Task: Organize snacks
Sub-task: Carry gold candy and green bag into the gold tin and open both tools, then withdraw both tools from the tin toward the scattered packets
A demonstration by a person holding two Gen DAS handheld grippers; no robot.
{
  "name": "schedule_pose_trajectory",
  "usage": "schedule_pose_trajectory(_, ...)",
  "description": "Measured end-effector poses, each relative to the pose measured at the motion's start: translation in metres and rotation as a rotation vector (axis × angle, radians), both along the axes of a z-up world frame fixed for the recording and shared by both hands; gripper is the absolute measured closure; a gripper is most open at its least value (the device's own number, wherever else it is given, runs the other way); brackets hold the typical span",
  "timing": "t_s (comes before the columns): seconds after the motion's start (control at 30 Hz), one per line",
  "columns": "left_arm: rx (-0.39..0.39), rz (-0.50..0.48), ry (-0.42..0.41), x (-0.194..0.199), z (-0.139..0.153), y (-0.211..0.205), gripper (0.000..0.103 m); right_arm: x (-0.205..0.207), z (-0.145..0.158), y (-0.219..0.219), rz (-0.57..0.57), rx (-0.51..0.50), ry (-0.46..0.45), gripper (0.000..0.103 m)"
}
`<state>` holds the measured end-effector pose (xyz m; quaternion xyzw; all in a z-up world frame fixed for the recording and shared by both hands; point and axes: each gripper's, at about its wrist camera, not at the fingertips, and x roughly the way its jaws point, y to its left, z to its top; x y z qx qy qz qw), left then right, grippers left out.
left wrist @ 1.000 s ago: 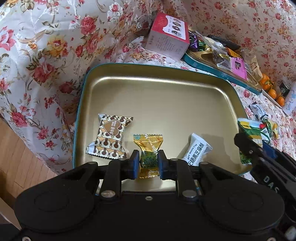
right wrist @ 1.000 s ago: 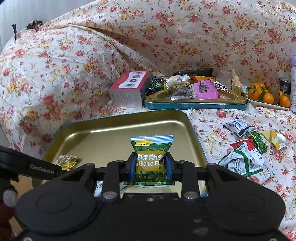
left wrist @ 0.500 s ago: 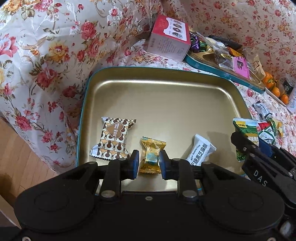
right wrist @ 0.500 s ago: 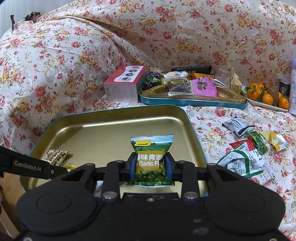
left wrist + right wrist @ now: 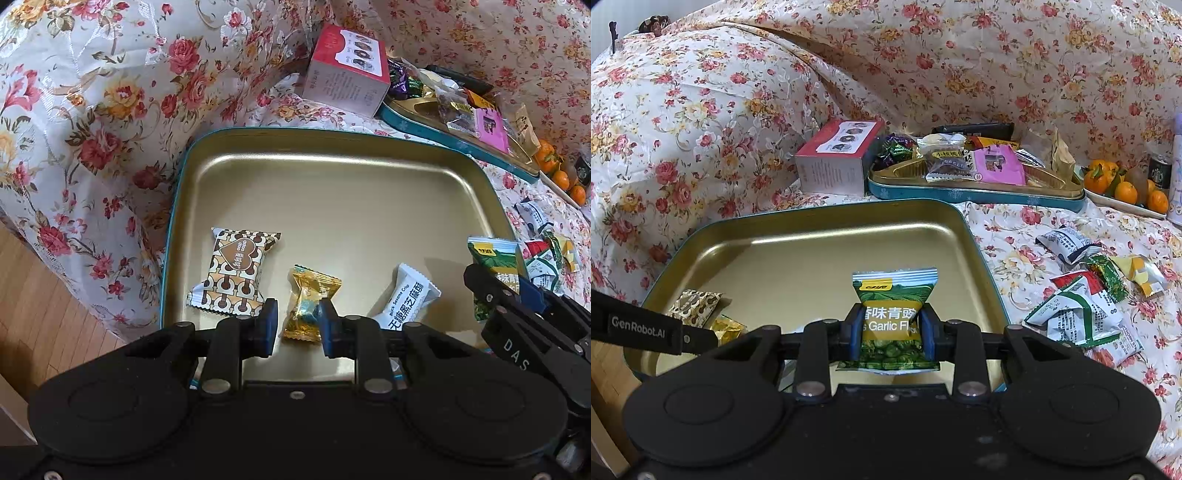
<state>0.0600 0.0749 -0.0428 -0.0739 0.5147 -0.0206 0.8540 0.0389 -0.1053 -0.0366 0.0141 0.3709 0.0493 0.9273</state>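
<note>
My left tool (image 5: 295, 323) hangs with jaws apart over the gold tray (image 5: 332, 177), the gold candy (image 5: 309, 300) lying loose between them. My right tool (image 5: 891, 328) is clamped on the green pea packet (image 5: 891, 310). Only the left view shows the white sesame crisp (image 5: 406, 301).

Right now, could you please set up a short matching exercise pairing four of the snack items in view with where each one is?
Things:
1. green garlic pea packet
2. gold candy
3. pink packet
4. tangerines

Places:
A. on a plate at far right
B. between the right gripper's fingers
C. in the far teal tin
D. lying in the near gold tray

Pairs: 1-B, 2-D, 3-C, 4-A
</note>
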Motion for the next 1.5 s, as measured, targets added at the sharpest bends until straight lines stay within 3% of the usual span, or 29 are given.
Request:
schedule_pose_trajectory(0.3, 0.006, -0.005, 0.004, 0.0, 0.0, -0.001, 0.069, -0.001, -0.001, -0.001, 0.001, 0.005, 0.021, 0.068)
schedule_pose_trajectory(0.5, 0.011, -0.009, 0.005, 0.001, 0.0, -0.002, 0.069, -0.001, 0.0, 0.0, 0.0, 0.011, 0.019, 0.059)
schedule_pose_trajectory(0.87, 0.041, -0.016, -0.007, -0.001, -0.001, -0.006, 0.069, -0.008, 0.006, -0.003, -0.008, 0.02, -0.001, 0.059)
schedule_pose_trajectory(1.23, 0.108, -0.05, -0.087, -0.011, 0.008, -0.022, 0.069, -0.021, 0.016, -0.021, -0.05, 0.029, -0.05, 0.059)
schedule_pose_trajectory(1.5, 0.141, -0.141, -0.153, -0.025, 0.012, -0.048, 0.069, -0.041, 0.013, -0.066, -0.132, 0.006, -0.088, 0.058)
